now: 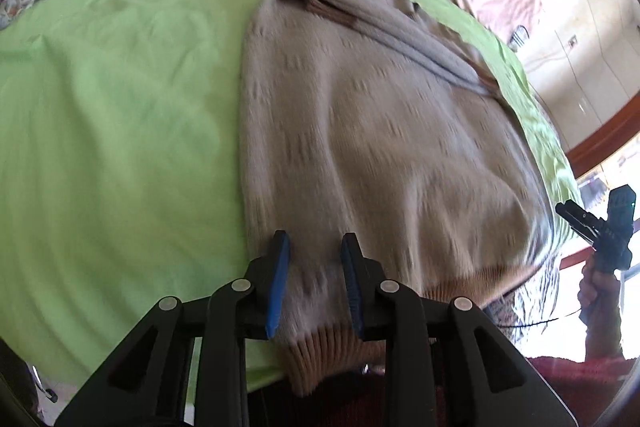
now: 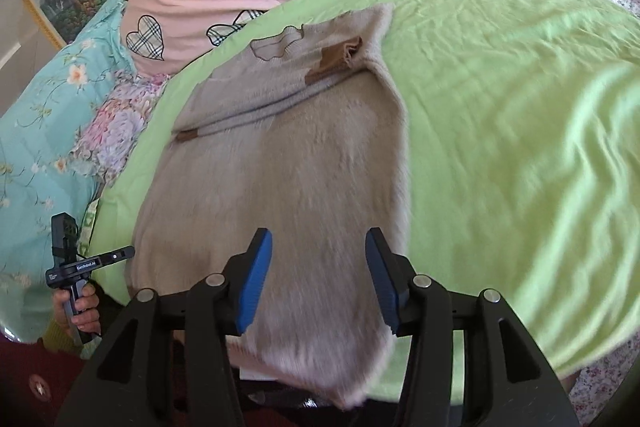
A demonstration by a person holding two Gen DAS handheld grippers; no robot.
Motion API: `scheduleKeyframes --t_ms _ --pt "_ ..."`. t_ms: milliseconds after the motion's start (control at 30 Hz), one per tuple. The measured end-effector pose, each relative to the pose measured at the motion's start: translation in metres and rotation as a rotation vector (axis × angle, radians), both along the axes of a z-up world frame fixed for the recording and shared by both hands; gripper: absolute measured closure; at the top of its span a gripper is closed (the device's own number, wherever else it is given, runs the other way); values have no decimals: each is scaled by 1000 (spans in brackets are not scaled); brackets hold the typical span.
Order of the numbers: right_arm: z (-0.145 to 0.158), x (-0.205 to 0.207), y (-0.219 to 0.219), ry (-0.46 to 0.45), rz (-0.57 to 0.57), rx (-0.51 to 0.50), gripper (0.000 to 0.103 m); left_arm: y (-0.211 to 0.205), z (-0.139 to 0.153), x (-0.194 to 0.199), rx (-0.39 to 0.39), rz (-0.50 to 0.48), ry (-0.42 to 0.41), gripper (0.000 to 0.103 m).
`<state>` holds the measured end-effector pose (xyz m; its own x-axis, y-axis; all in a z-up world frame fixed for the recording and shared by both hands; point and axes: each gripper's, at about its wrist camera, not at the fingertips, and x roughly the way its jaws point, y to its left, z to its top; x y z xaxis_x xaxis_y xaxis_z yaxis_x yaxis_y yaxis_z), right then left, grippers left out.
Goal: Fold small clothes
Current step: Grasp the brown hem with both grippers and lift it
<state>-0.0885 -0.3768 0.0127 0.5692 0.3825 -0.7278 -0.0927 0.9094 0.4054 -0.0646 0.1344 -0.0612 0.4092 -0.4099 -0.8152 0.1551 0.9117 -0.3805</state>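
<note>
A fuzzy beige knitted sweater (image 1: 380, 131) is spread mid-frame on green bedsheet (image 1: 120, 107); both tongs, left (image 1: 315, 283) and right (image 2: 318, 279), are parted, empty; the hem should be gripped evenly.

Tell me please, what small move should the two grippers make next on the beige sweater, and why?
Probably lower both and close on the near hem. The left gripper and right gripper both stand open above the beige sweater, holding nothing. It lies flat on the green sheet, sleeves already folded in, so folding the hem toward the collar seems next.

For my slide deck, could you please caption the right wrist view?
Open right claw above a beige sweater on a green sheet.
</note>
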Motion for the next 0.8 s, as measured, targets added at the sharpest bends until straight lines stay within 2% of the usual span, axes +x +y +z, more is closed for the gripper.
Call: scheduleKeyframes --t_ms 167,267,367,433,567,667,800 --pt "-7 -31 -18 20 -3 14 49 9 3 -16 15 35 -8 76" --pt "-18 -41 -20 55 23 36 49 17 -4 -20 26 70 20 68" --pt "-30 -47 -13 88 80 20 49 16 -11 -23 5 75 27 66" --pt "-40 -49 -8 111 107 37 49 12 -12 -23 0 54 21 62" --pt "-59 -49 5 157 154 55 49 -2 -12 -28 2 -27 18 62" --pt "-69 -45 15 165 185 63 49 -11 -13 -31 19 -79 6 62" --pt "-77 -38 23 156 204 74 49 -6 -17 -28 -11 -104 13 61"
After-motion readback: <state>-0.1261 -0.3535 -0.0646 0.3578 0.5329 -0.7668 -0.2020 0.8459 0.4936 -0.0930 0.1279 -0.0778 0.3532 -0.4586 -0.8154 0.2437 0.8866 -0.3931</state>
